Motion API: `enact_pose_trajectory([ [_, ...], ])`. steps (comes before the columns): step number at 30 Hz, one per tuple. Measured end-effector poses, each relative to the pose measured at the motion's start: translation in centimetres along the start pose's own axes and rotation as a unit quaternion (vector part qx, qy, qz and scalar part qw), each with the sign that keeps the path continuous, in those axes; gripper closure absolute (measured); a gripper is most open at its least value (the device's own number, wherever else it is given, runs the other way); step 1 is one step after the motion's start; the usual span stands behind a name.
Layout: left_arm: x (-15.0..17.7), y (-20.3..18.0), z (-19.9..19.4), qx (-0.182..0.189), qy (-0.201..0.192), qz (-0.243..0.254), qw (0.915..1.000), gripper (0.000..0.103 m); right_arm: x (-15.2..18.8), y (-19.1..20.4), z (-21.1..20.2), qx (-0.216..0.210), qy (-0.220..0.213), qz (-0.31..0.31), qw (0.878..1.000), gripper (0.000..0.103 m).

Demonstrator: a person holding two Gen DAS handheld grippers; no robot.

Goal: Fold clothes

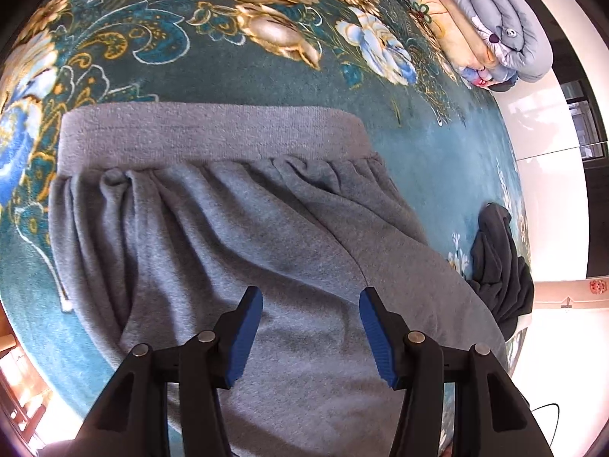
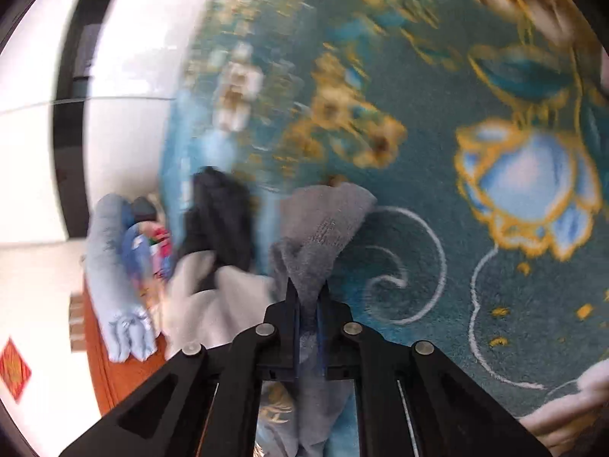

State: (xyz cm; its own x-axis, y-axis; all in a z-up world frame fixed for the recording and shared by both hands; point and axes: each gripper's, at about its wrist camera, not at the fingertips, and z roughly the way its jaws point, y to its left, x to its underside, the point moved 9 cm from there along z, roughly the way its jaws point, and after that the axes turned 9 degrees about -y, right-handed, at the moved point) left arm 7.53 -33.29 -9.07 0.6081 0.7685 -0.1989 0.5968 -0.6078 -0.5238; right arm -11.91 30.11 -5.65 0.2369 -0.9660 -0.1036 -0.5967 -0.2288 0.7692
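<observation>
Left gripper (image 1: 311, 301) is hovering over the grey sweatpants (image 1: 228, 236), jaws standing wide apart, blue pads (image 1: 247, 339) clear of any cloth, nothing gripped. Sweatpants are lying spread on the teal floral blanket (image 1: 213, 57), ribbed waistband (image 1: 205, 133) at the far edge, gathers running just under it, a seam running down toward the right pad. Right gripper (image 2: 308, 293) is pinching a bunched fold of the same grey sweatpants (image 2: 323, 224), jaws nearly together with cloth squeezed between them; the fold is fanning out above the fingertips and more fabric is trailing down below the jaws. Right view is motion-blurred, so fine detail there isn't readable. Further out: a dark garment (image 1: 502, 262) is sitting crumpled at the blanket's right edge, touching the sweatpants' side. Farthest back, a stack of folded quilts (image 1: 483, 26) is sitting at the blanket's far corner, well apart from the sweatpants.
</observation>
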Motion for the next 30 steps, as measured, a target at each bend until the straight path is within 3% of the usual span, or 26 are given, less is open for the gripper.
enact_pose_trajectory([
  [4, -0.3, -0.5, -0.5, 0.004, -0.003, 0.004, 1.0000, 0.046, -0.9, 3.7, -8.1, 0.003, -0.039, -0.060, 0.997, 0.098],
  [8, -0.9, -1.8, -0.3, 0.006, -0.007, 0.010, 0.9999, 0.046, -2.3, 5.6, -10.3, 0.037, -0.050, -0.089, 0.994, 0.098],
  [9, -0.8, -2.2, -0.1, 0.008, -0.005, 0.010, 0.9999, 0.046, -2.7, 5.5, -9.7, 0.050, -0.050, -0.093, 0.993, 0.098],
  [12, -0.2, -3.5, 0.2, 0.019, 0.007, 0.019, 0.9996, 0.046, -4.7, 1.7, -4.5, 0.154, -0.048, -0.124, 0.979, 0.098],
  [14, 0.0, -3.8, 0.1, 0.020, 0.009, 0.032, 0.9993, 0.046, -4.8, -2.0, -2.5, 0.201, -0.029, -0.096, 0.974, 0.097],
  [17, -0.9, -3.4, -0.4, 0.006, -0.001, 0.049, 0.9988, 0.046, -4.0, -3.8, -2.3, 0.183, -0.028, -0.070, 0.980, 0.095],
  [20, -2.9, -3.1, -0.2, -0.012, -0.006, 0.052, 0.9986, 0.046, -2.5, -1.5, -2.3, 0.159, -0.020, -0.153, 0.975, 0.095],
  [22, -4.9, -3.8, -0.1, -0.019, -0.020, 0.074, 0.9969, 0.046, 0.1, 1.6, -2.0, 0.118, 0.007, -0.218, 0.969, 0.095],
  [25, -8.2, -4.7, 0.8, -0.045, -0.036, 0.111, 0.9921, 0.043, 5.2, 5.9, -1.3, 0.056, 0.064, -0.317, 0.945, 0.093],
  [26, -9.1, -4.7, 1.2, -0.055, -0.040, 0.123, 0.9901, 0.042, 7.7, 6.7, -0.7, 0.040, 0.097, -0.349, 0.931, 0.091],
  [28, -10.8, -4.4, 2.1, -0.076, -0.045, 0.141, 0.9861, 0.041, 12.8, 7.7, 0.6, 0.018, 0.159, -0.407, 0.899, 0.076],
  [30, -11.8, -3.7, 3.3, -0.095, -0.043, 0.148, 0.9836, 0.041, 18.0, 7.1, 2.3, 0.013, 0.218, -0.456, 0.863, 0.073],
])
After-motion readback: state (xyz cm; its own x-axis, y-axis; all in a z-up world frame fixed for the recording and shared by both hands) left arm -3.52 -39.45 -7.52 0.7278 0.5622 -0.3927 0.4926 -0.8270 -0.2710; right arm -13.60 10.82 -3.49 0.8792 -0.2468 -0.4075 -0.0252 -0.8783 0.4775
